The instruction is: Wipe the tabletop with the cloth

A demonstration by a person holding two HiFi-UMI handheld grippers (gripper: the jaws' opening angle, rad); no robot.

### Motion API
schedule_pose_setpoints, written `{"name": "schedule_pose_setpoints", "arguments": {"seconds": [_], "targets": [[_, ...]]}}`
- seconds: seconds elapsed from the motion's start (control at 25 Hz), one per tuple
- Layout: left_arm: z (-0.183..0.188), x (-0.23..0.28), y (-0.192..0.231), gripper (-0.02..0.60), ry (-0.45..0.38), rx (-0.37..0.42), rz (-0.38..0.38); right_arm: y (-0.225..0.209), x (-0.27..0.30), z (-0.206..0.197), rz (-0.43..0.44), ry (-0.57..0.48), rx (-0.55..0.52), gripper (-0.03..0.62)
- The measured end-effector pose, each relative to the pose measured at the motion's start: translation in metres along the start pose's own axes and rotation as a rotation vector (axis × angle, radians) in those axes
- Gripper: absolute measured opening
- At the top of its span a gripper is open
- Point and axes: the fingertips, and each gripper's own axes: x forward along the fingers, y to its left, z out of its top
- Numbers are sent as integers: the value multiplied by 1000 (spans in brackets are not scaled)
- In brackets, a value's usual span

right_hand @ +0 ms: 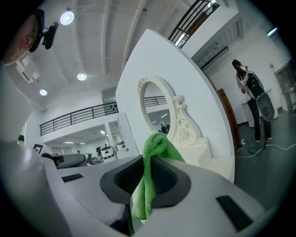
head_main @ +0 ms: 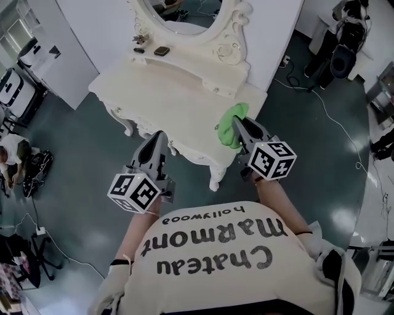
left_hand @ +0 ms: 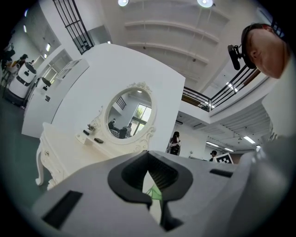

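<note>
A white dressing table (head_main: 172, 86) with carved legs stands in front of me on a dark green floor. My right gripper (head_main: 237, 123) is shut on a green cloth (head_main: 231, 120), which hangs over the table's front right corner. In the right gripper view the cloth (right_hand: 150, 180) is pinched between the jaws of the right gripper (right_hand: 143, 169) and bunches up above them. My left gripper (head_main: 158, 136) hovers at the table's front edge, shut and empty. In the left gripper view, the left gripper (left_hand: 149, 175) points up at the table (left_hand: 69, 152) with its jaws together.
An oval mirror (head_main: 184, 12) in an ornate frame rises at the table's back. A small dark box (head_main: 161, 51) and small trinkets (head_main: 139, 40) lie on the raised shelf. A person (head_main: 12, 154) sits at far left. Cables (head_main: 332, 117) run over the floor at right.
</note>
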Motion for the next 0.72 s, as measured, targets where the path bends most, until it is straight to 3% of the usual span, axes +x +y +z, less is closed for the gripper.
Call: {"name": "schedule_pose_setpoints", "arguments": {"seconds": [0.24, 0.44, 0.72], "targets": [[-22, 6, 19, 8, 65, -44, -12, -2, 17, -33, -17, 82, 19, 60], [-28, 16, 37, 8, 66, -78, 3, -7, 35, -48, -9, 138, 15, 60], [-17, 47, 66, 8, 79, -83, 32, -18, 87, -31, 37, 160, -39, 60]]}}
